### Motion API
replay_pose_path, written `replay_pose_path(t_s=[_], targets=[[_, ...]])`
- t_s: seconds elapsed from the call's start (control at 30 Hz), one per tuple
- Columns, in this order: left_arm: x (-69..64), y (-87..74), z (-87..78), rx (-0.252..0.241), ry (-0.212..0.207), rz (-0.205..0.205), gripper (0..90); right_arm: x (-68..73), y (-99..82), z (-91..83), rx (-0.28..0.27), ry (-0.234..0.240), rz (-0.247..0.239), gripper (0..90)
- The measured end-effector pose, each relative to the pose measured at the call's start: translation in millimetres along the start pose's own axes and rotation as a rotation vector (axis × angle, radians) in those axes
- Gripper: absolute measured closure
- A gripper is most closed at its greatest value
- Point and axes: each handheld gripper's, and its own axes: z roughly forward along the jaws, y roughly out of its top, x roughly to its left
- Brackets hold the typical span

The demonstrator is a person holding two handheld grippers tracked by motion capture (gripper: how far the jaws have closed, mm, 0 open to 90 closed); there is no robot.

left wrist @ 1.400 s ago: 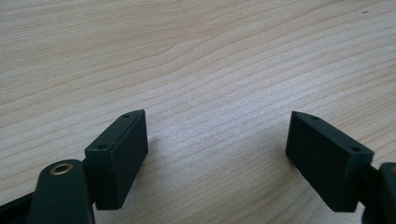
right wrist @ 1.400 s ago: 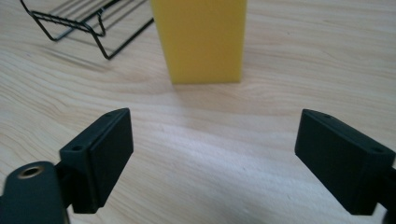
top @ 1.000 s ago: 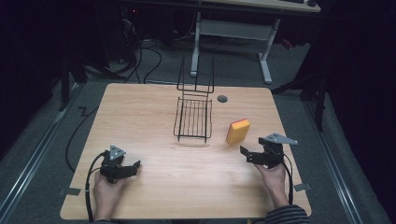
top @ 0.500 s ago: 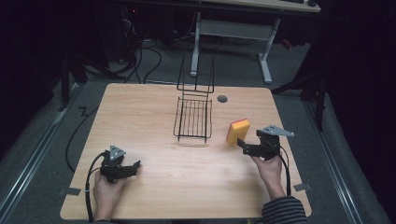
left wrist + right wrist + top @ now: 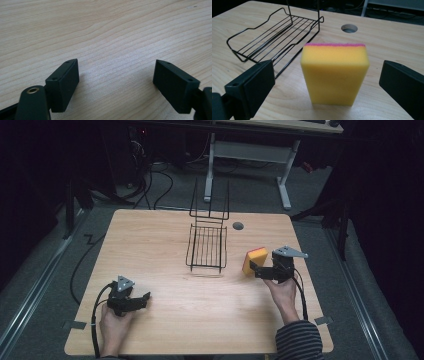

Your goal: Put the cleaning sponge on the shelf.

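Lower left of the high view: left gripper [image 5: 145,296] idle on the wooden table [image 5: 165,245], jaws wide, nothing between. Right gripper [image 5: 251,266], jaws just opening wide, flanks the yellow sponge [image 5: 254,260] without touching. Beyond, frame centre: black wire rack [image 5: 207,247].

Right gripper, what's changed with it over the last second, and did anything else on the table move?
The right gripper moved up the table to the yellow sponge, and its jaws have just been opening; they now stand wide on either side of the sponge without touching it. Nothing was picked up or let go. The sponge, the wire rack and the left gripper, open over bare wood, stayed as they were.
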Motion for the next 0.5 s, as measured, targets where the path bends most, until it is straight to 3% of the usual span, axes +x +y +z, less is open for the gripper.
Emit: replay_pose_path(t_s=[0.5], targets=[[0.0, 0.0, 0.0, 0.000, 0.000, 0.000, 21.5, -1.5, 2.6, 24.6, 0.030, -0.018, 0.006, 0.3]])
